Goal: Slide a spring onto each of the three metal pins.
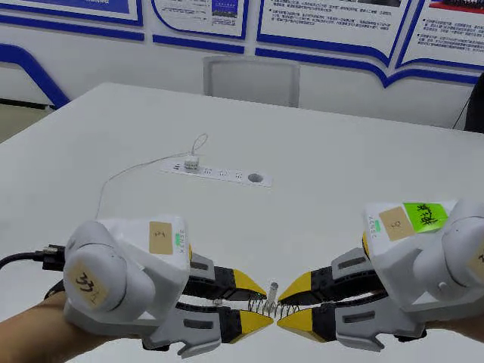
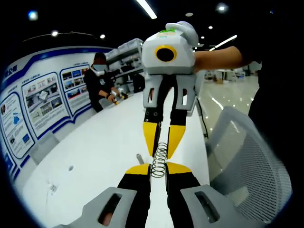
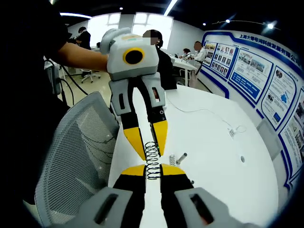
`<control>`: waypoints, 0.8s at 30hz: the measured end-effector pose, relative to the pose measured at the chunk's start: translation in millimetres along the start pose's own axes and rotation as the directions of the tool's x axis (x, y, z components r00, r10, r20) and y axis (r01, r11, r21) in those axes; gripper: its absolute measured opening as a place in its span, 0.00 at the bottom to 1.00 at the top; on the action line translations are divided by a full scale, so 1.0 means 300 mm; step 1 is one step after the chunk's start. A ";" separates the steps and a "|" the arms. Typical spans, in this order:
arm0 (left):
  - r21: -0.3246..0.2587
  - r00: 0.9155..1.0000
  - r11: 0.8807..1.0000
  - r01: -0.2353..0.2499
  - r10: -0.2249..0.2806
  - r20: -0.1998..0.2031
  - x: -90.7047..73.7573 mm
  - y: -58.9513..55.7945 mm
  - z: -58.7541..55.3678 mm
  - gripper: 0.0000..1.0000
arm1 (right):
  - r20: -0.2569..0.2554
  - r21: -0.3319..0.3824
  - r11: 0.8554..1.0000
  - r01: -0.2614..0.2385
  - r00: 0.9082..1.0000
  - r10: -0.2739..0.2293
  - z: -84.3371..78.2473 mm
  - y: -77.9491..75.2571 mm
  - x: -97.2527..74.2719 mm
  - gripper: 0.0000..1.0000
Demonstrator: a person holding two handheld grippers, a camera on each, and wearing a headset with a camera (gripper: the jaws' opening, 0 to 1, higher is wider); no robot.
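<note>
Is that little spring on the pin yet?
Off: left gripper and right gripper hold the spring; pin stands apart.

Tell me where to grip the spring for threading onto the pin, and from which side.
Pinch the spring by its end coils, across their width, coming in along its axis as the left gripper does. Being a hollow coil, its other end must stay free to drop over the standing pin; the right gripper there would likely block it.
</note>
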State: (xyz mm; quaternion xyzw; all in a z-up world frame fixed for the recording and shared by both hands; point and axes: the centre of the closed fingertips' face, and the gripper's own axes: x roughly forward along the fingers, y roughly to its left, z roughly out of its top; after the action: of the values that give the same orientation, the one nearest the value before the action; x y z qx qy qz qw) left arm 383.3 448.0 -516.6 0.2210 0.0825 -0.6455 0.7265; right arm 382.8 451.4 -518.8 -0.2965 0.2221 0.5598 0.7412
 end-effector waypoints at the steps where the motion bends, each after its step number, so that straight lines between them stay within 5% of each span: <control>1: 0.034 1.000 0.999 -0.010 0.009 0.007 0.002 0.004 0.006 0.10 | 0.013 -0.005 1.000 -0.005 1.000 0.005 0.008 0.003 0.001 0.11; 13: 0.041 1.000 0.999 -0.013 0.013 0.012 -0.002 0.009 0.008 0.10 | 0.029 -0.007 1.000 0.012 1.000 -0.012 0.007 -0.012 -0.006 0.13; 18: 0.042 1.000 0.999 -0.018 0.017 0.007 -0.007 0.012 -0.001 0.10 | -0.013 0.017 1.000 0.025 1.000 -0.024 -0.039 -0.027 -0.005 0.14; 24: 0.040 1.000 0.999 -0.015 0.015 0.012 -0.008 0.008 -0.001 0.10 | 0.036 0.037 0.999 0.002 0.999 -0.003 -0.016 -0.012 -0.003 0.12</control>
State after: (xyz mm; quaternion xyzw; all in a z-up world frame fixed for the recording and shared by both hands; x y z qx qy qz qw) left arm 385.3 450.6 -515.3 0.2324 0.0635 -0.6429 0.7271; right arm 386.1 446.7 -521.0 -0.2728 0.2189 0.5600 0.7511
